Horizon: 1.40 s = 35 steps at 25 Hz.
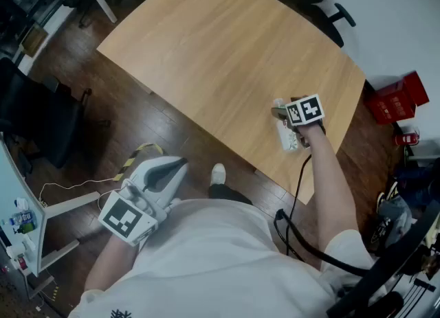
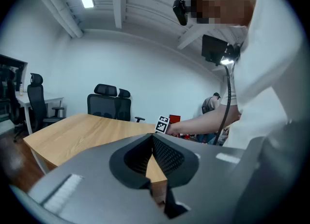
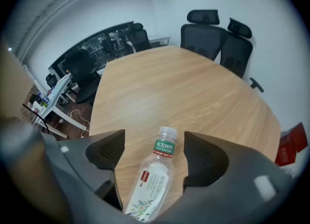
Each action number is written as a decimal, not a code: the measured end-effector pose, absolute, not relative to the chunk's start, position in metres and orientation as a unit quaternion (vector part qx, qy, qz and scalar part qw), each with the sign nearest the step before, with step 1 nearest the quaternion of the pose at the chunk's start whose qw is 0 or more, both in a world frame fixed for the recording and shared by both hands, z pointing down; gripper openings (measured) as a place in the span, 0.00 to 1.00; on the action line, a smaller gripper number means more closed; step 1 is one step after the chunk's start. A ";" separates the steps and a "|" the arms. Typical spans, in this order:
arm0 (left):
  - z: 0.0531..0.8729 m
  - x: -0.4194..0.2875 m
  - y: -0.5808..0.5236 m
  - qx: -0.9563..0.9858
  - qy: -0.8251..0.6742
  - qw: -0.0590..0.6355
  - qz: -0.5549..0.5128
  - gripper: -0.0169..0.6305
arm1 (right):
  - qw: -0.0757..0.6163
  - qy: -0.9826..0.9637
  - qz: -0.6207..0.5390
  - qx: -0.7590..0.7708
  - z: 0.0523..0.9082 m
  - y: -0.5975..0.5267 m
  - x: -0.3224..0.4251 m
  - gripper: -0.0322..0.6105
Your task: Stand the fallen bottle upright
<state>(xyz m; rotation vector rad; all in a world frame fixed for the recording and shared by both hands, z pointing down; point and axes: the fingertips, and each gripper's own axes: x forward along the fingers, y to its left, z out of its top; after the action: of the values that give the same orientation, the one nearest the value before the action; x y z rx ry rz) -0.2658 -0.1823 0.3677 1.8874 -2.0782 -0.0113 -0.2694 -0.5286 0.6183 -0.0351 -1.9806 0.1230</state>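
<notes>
On light wooden table [image 1: 206,55], near its right edge, clear plastic bottle w/ green neck band [image 3: 154,179] lies on its side. Long axis runs straight away from right gripper [image 3: 154,141], cap at far end, between wide-apart fingers, untouched. Left gripper [image 2: 153,141], fingers together, is well off table.

The table [image 1: 206,49] was smooth, pale wood with a soft, dull look. The bottle [image 3: 154,182] was clear, shiny plastic with a glossy label [image 3: 164,148]. The right gripper [image 3: 156,151] was dull grey plastic, and its black pads [image 3: 207,156] looked bumpy. The floor [image 1: 155,119] was dark, shiny wood.
</notes>
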 end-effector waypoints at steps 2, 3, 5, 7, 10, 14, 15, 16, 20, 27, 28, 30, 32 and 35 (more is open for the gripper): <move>0.371 -0.271 -0.189 0.656 -0.736 0.169 -0.003 0.03 | 0.575 -0.815 0.062 -0.023 0.641 -0.536 -0.270 0.65; 0.373 -0.273 -0.191 0.652 -0.738 0.172 -0.003 0.03 | 0.588 -0.806 0.067 -0.028 0.650 -0.538 -0.270 0.65; 0.376 -0.277 -0.194 0.646 -0.742 0.179 -0.001 0.03 | 0.607 -0.790 0.075 -0.036 0.664 -0.539 -0.269 0.65; 0.378 -0.280 -0.195 0.640 -0.746 0.184 0.001 0.03 | 0.618 -0.781 0.076 -0.040 0.673 -0.538 -0.269 0.60; 0.378 -0.286 -0.198 0.636 -0.749 0.186 0.002 0.03 | 0.617 -0.783 0.072 -0.043 0.674 -0.538 -0.273 0.42; 0.378 -0.287 -0.202 0.644 -0.743 0.181 0.006 0.03 | 0.572 -0.817 0.062 -0.033 0.652 -0.540 -0.278 0.37; 0.378 -0.287 -0.203 0.647 -0.741 0.181 0.007 0.03 | 0.548 -0.834 0.063 -0.024 0.639 -0.543 -0.281 0.36; 0.377 -0.287 -0.205 0.650 -0.738 0.182 0.008 0.03 | 0.517 -0.853 0.065 -0.014 0.624 -0.546 -0.285 0.36; 0.374 -0.282 -0.214 0.669 -0.721 0.178 0.013 0.03 | 0.371 -0.925 0.075 0.029 0.555 -0.561 -0.290 0.35; 0.371 -0.262 -0.237 0.707 -0.684 0.176 0.031 0.03 | 0.155 -0.982 0.069 0.085 0.491 -0.574 -0.254 0.34; 0.371 -0.261 -0.239 0.711 -0.680 0.175 0.034 0.03 | 0.145 -0.983 0.066 0.092 0.492 -0.572 -0.247 0.34; 0.369 -0.258 -0.239 0.717 -0.674 0.173 0.039 0.03 | 0.135 -0.984 0.052 0.102 0.497 -0.561 -0.236 0.34; 0.366 -0.256 -0.238 0.721 -0.670 0.170 0.044 0.03 | 0.126 -0.985 0.036 0.114 0.499 -0.549 -0.227 0.34; 0.366 -0.254 -0.238 0.726 -0.665 0.167 0.049 0.03 | 0.121 -0.983 0.017 0.135 0.501 -0.537 -0.214 0.34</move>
<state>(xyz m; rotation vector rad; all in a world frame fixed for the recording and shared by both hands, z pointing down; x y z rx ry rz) -0.2541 -0.2376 0.3656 2.0659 -1.8935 0.1391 -0.2143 -0.5368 0.5009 0.3941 -2.8720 0.0508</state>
